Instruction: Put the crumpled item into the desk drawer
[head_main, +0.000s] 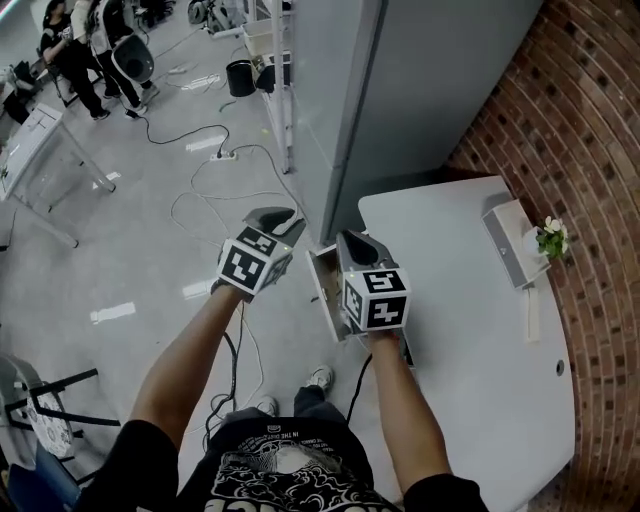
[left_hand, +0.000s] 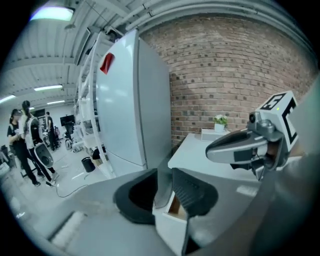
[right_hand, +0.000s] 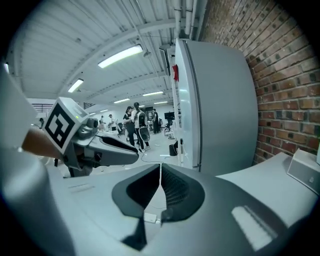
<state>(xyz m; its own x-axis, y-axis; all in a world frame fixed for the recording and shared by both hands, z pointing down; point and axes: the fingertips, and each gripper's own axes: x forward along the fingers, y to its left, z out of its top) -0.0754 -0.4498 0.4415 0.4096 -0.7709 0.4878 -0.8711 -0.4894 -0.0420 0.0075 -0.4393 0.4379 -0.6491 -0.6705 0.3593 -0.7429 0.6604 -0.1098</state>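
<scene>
A person stands at the rounded corner of a smooth white desk (head_main: 470, 340), a two-jaw tool in each hand, both raised above an open drawer (head_main: 322, 290). The drawer juts from the desk's left edge; it is a shallow white box whose inside shows as a brown, wood-like sliver in the left gripper view.

The left tool (head_main: 283, 217) hangs over the floor just left of the drawer, its dark ribbed jaws only slightly apart with nothing between them. The right tool (head_main: 350, 238) sits above the drawer front, jaws pressed together and empty.

The crumpled item shows in no view. Most of the drawer's inside is hidden, so whether it already lies there cannot be told.

The open drawer and empty tools suggest a step between placing and closing. The next move would likely mean finding the item or, if it is stowed, pushing the flat drawer front squarely inward.

A rough red brick wall (head_main: 590, 120) runs beside the desk.
</scene>
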